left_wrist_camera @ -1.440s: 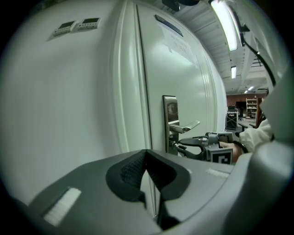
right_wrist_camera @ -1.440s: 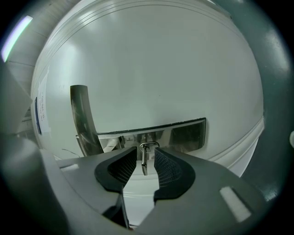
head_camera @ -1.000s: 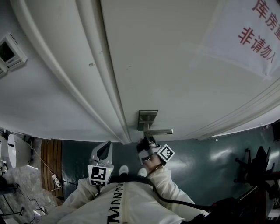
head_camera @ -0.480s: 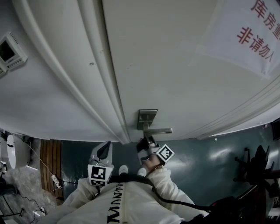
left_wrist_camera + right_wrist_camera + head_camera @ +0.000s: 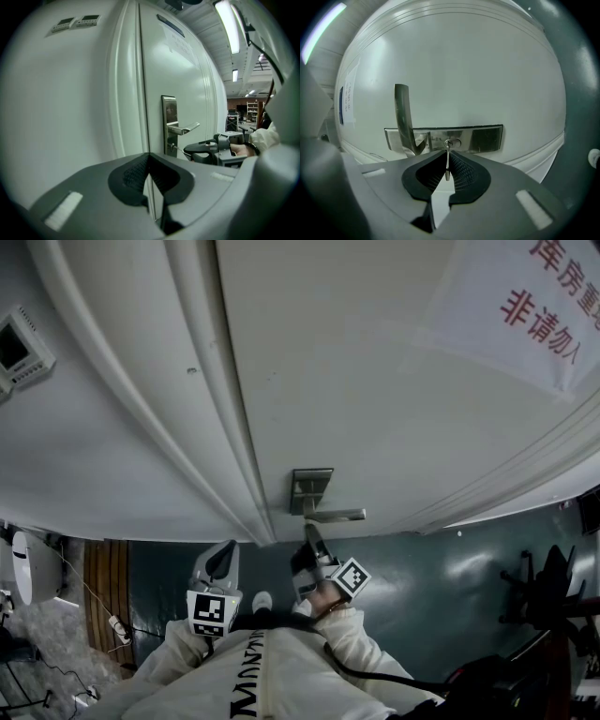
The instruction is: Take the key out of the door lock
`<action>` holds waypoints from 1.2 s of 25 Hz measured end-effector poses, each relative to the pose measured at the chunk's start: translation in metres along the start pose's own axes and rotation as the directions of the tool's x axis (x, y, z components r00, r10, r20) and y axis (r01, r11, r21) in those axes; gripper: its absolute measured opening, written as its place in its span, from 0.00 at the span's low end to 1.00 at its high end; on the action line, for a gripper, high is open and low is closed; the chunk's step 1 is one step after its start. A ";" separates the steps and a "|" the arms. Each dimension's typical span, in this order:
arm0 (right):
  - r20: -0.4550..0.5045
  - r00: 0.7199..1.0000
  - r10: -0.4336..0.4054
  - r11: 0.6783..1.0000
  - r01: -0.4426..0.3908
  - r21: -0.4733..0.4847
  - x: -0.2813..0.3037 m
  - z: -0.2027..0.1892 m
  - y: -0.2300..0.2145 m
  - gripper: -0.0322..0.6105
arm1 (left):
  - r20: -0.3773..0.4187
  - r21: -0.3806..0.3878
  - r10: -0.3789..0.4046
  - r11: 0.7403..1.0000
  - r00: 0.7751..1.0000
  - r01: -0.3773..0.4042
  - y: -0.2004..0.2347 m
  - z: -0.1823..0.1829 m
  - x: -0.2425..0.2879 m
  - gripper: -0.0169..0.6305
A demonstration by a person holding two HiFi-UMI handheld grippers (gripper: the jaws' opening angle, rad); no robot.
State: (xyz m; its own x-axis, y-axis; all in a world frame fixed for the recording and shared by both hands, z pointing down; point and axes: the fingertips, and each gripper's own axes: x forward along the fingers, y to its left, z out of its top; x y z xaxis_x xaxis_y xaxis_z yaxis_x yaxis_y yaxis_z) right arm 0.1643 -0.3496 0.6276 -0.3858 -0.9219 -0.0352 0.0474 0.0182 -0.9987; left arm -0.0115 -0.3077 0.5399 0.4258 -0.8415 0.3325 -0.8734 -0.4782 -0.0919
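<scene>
The right gripper (image 5: 308,538) is pinched shut on the key (image 5: 447,161), gripping its near end between the ribbed pads. The key is a thin, pale silver strip seen edge-on. It runs straight out from the gripper and its far end meets the small oval keyhole (image 5: 452,143) in the brushed metal lock plate (image 5: 485,138). I can't tell how much of it is still inside the keyhole. The lever handle (image 5: 403,115) sits beside the keyhole on the same plate, on the white door (image 5: 375,381). The left gripper (image 5: 149,157) is held back from the door with its tips together and nothing between them.
</scene>
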 end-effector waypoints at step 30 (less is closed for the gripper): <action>0.027 0.971 -0.236 0.237 0.084 -0.968 -0.051 -0.029 0.095 0.09 | 0.058 -0.011 -0.044 0.999 0.997 0.045 -0.016 0.012 0.011 0.03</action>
State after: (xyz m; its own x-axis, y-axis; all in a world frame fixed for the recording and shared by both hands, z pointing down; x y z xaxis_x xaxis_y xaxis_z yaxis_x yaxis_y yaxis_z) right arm 0.1617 -0.2900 0.5335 -0.3613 -0.9101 0.2030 -0.9129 0.3010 -0.2756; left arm 0.0102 -0.3125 0.5343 0.4770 -0.8327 0.2812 -0.8559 -0.5128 -0.0665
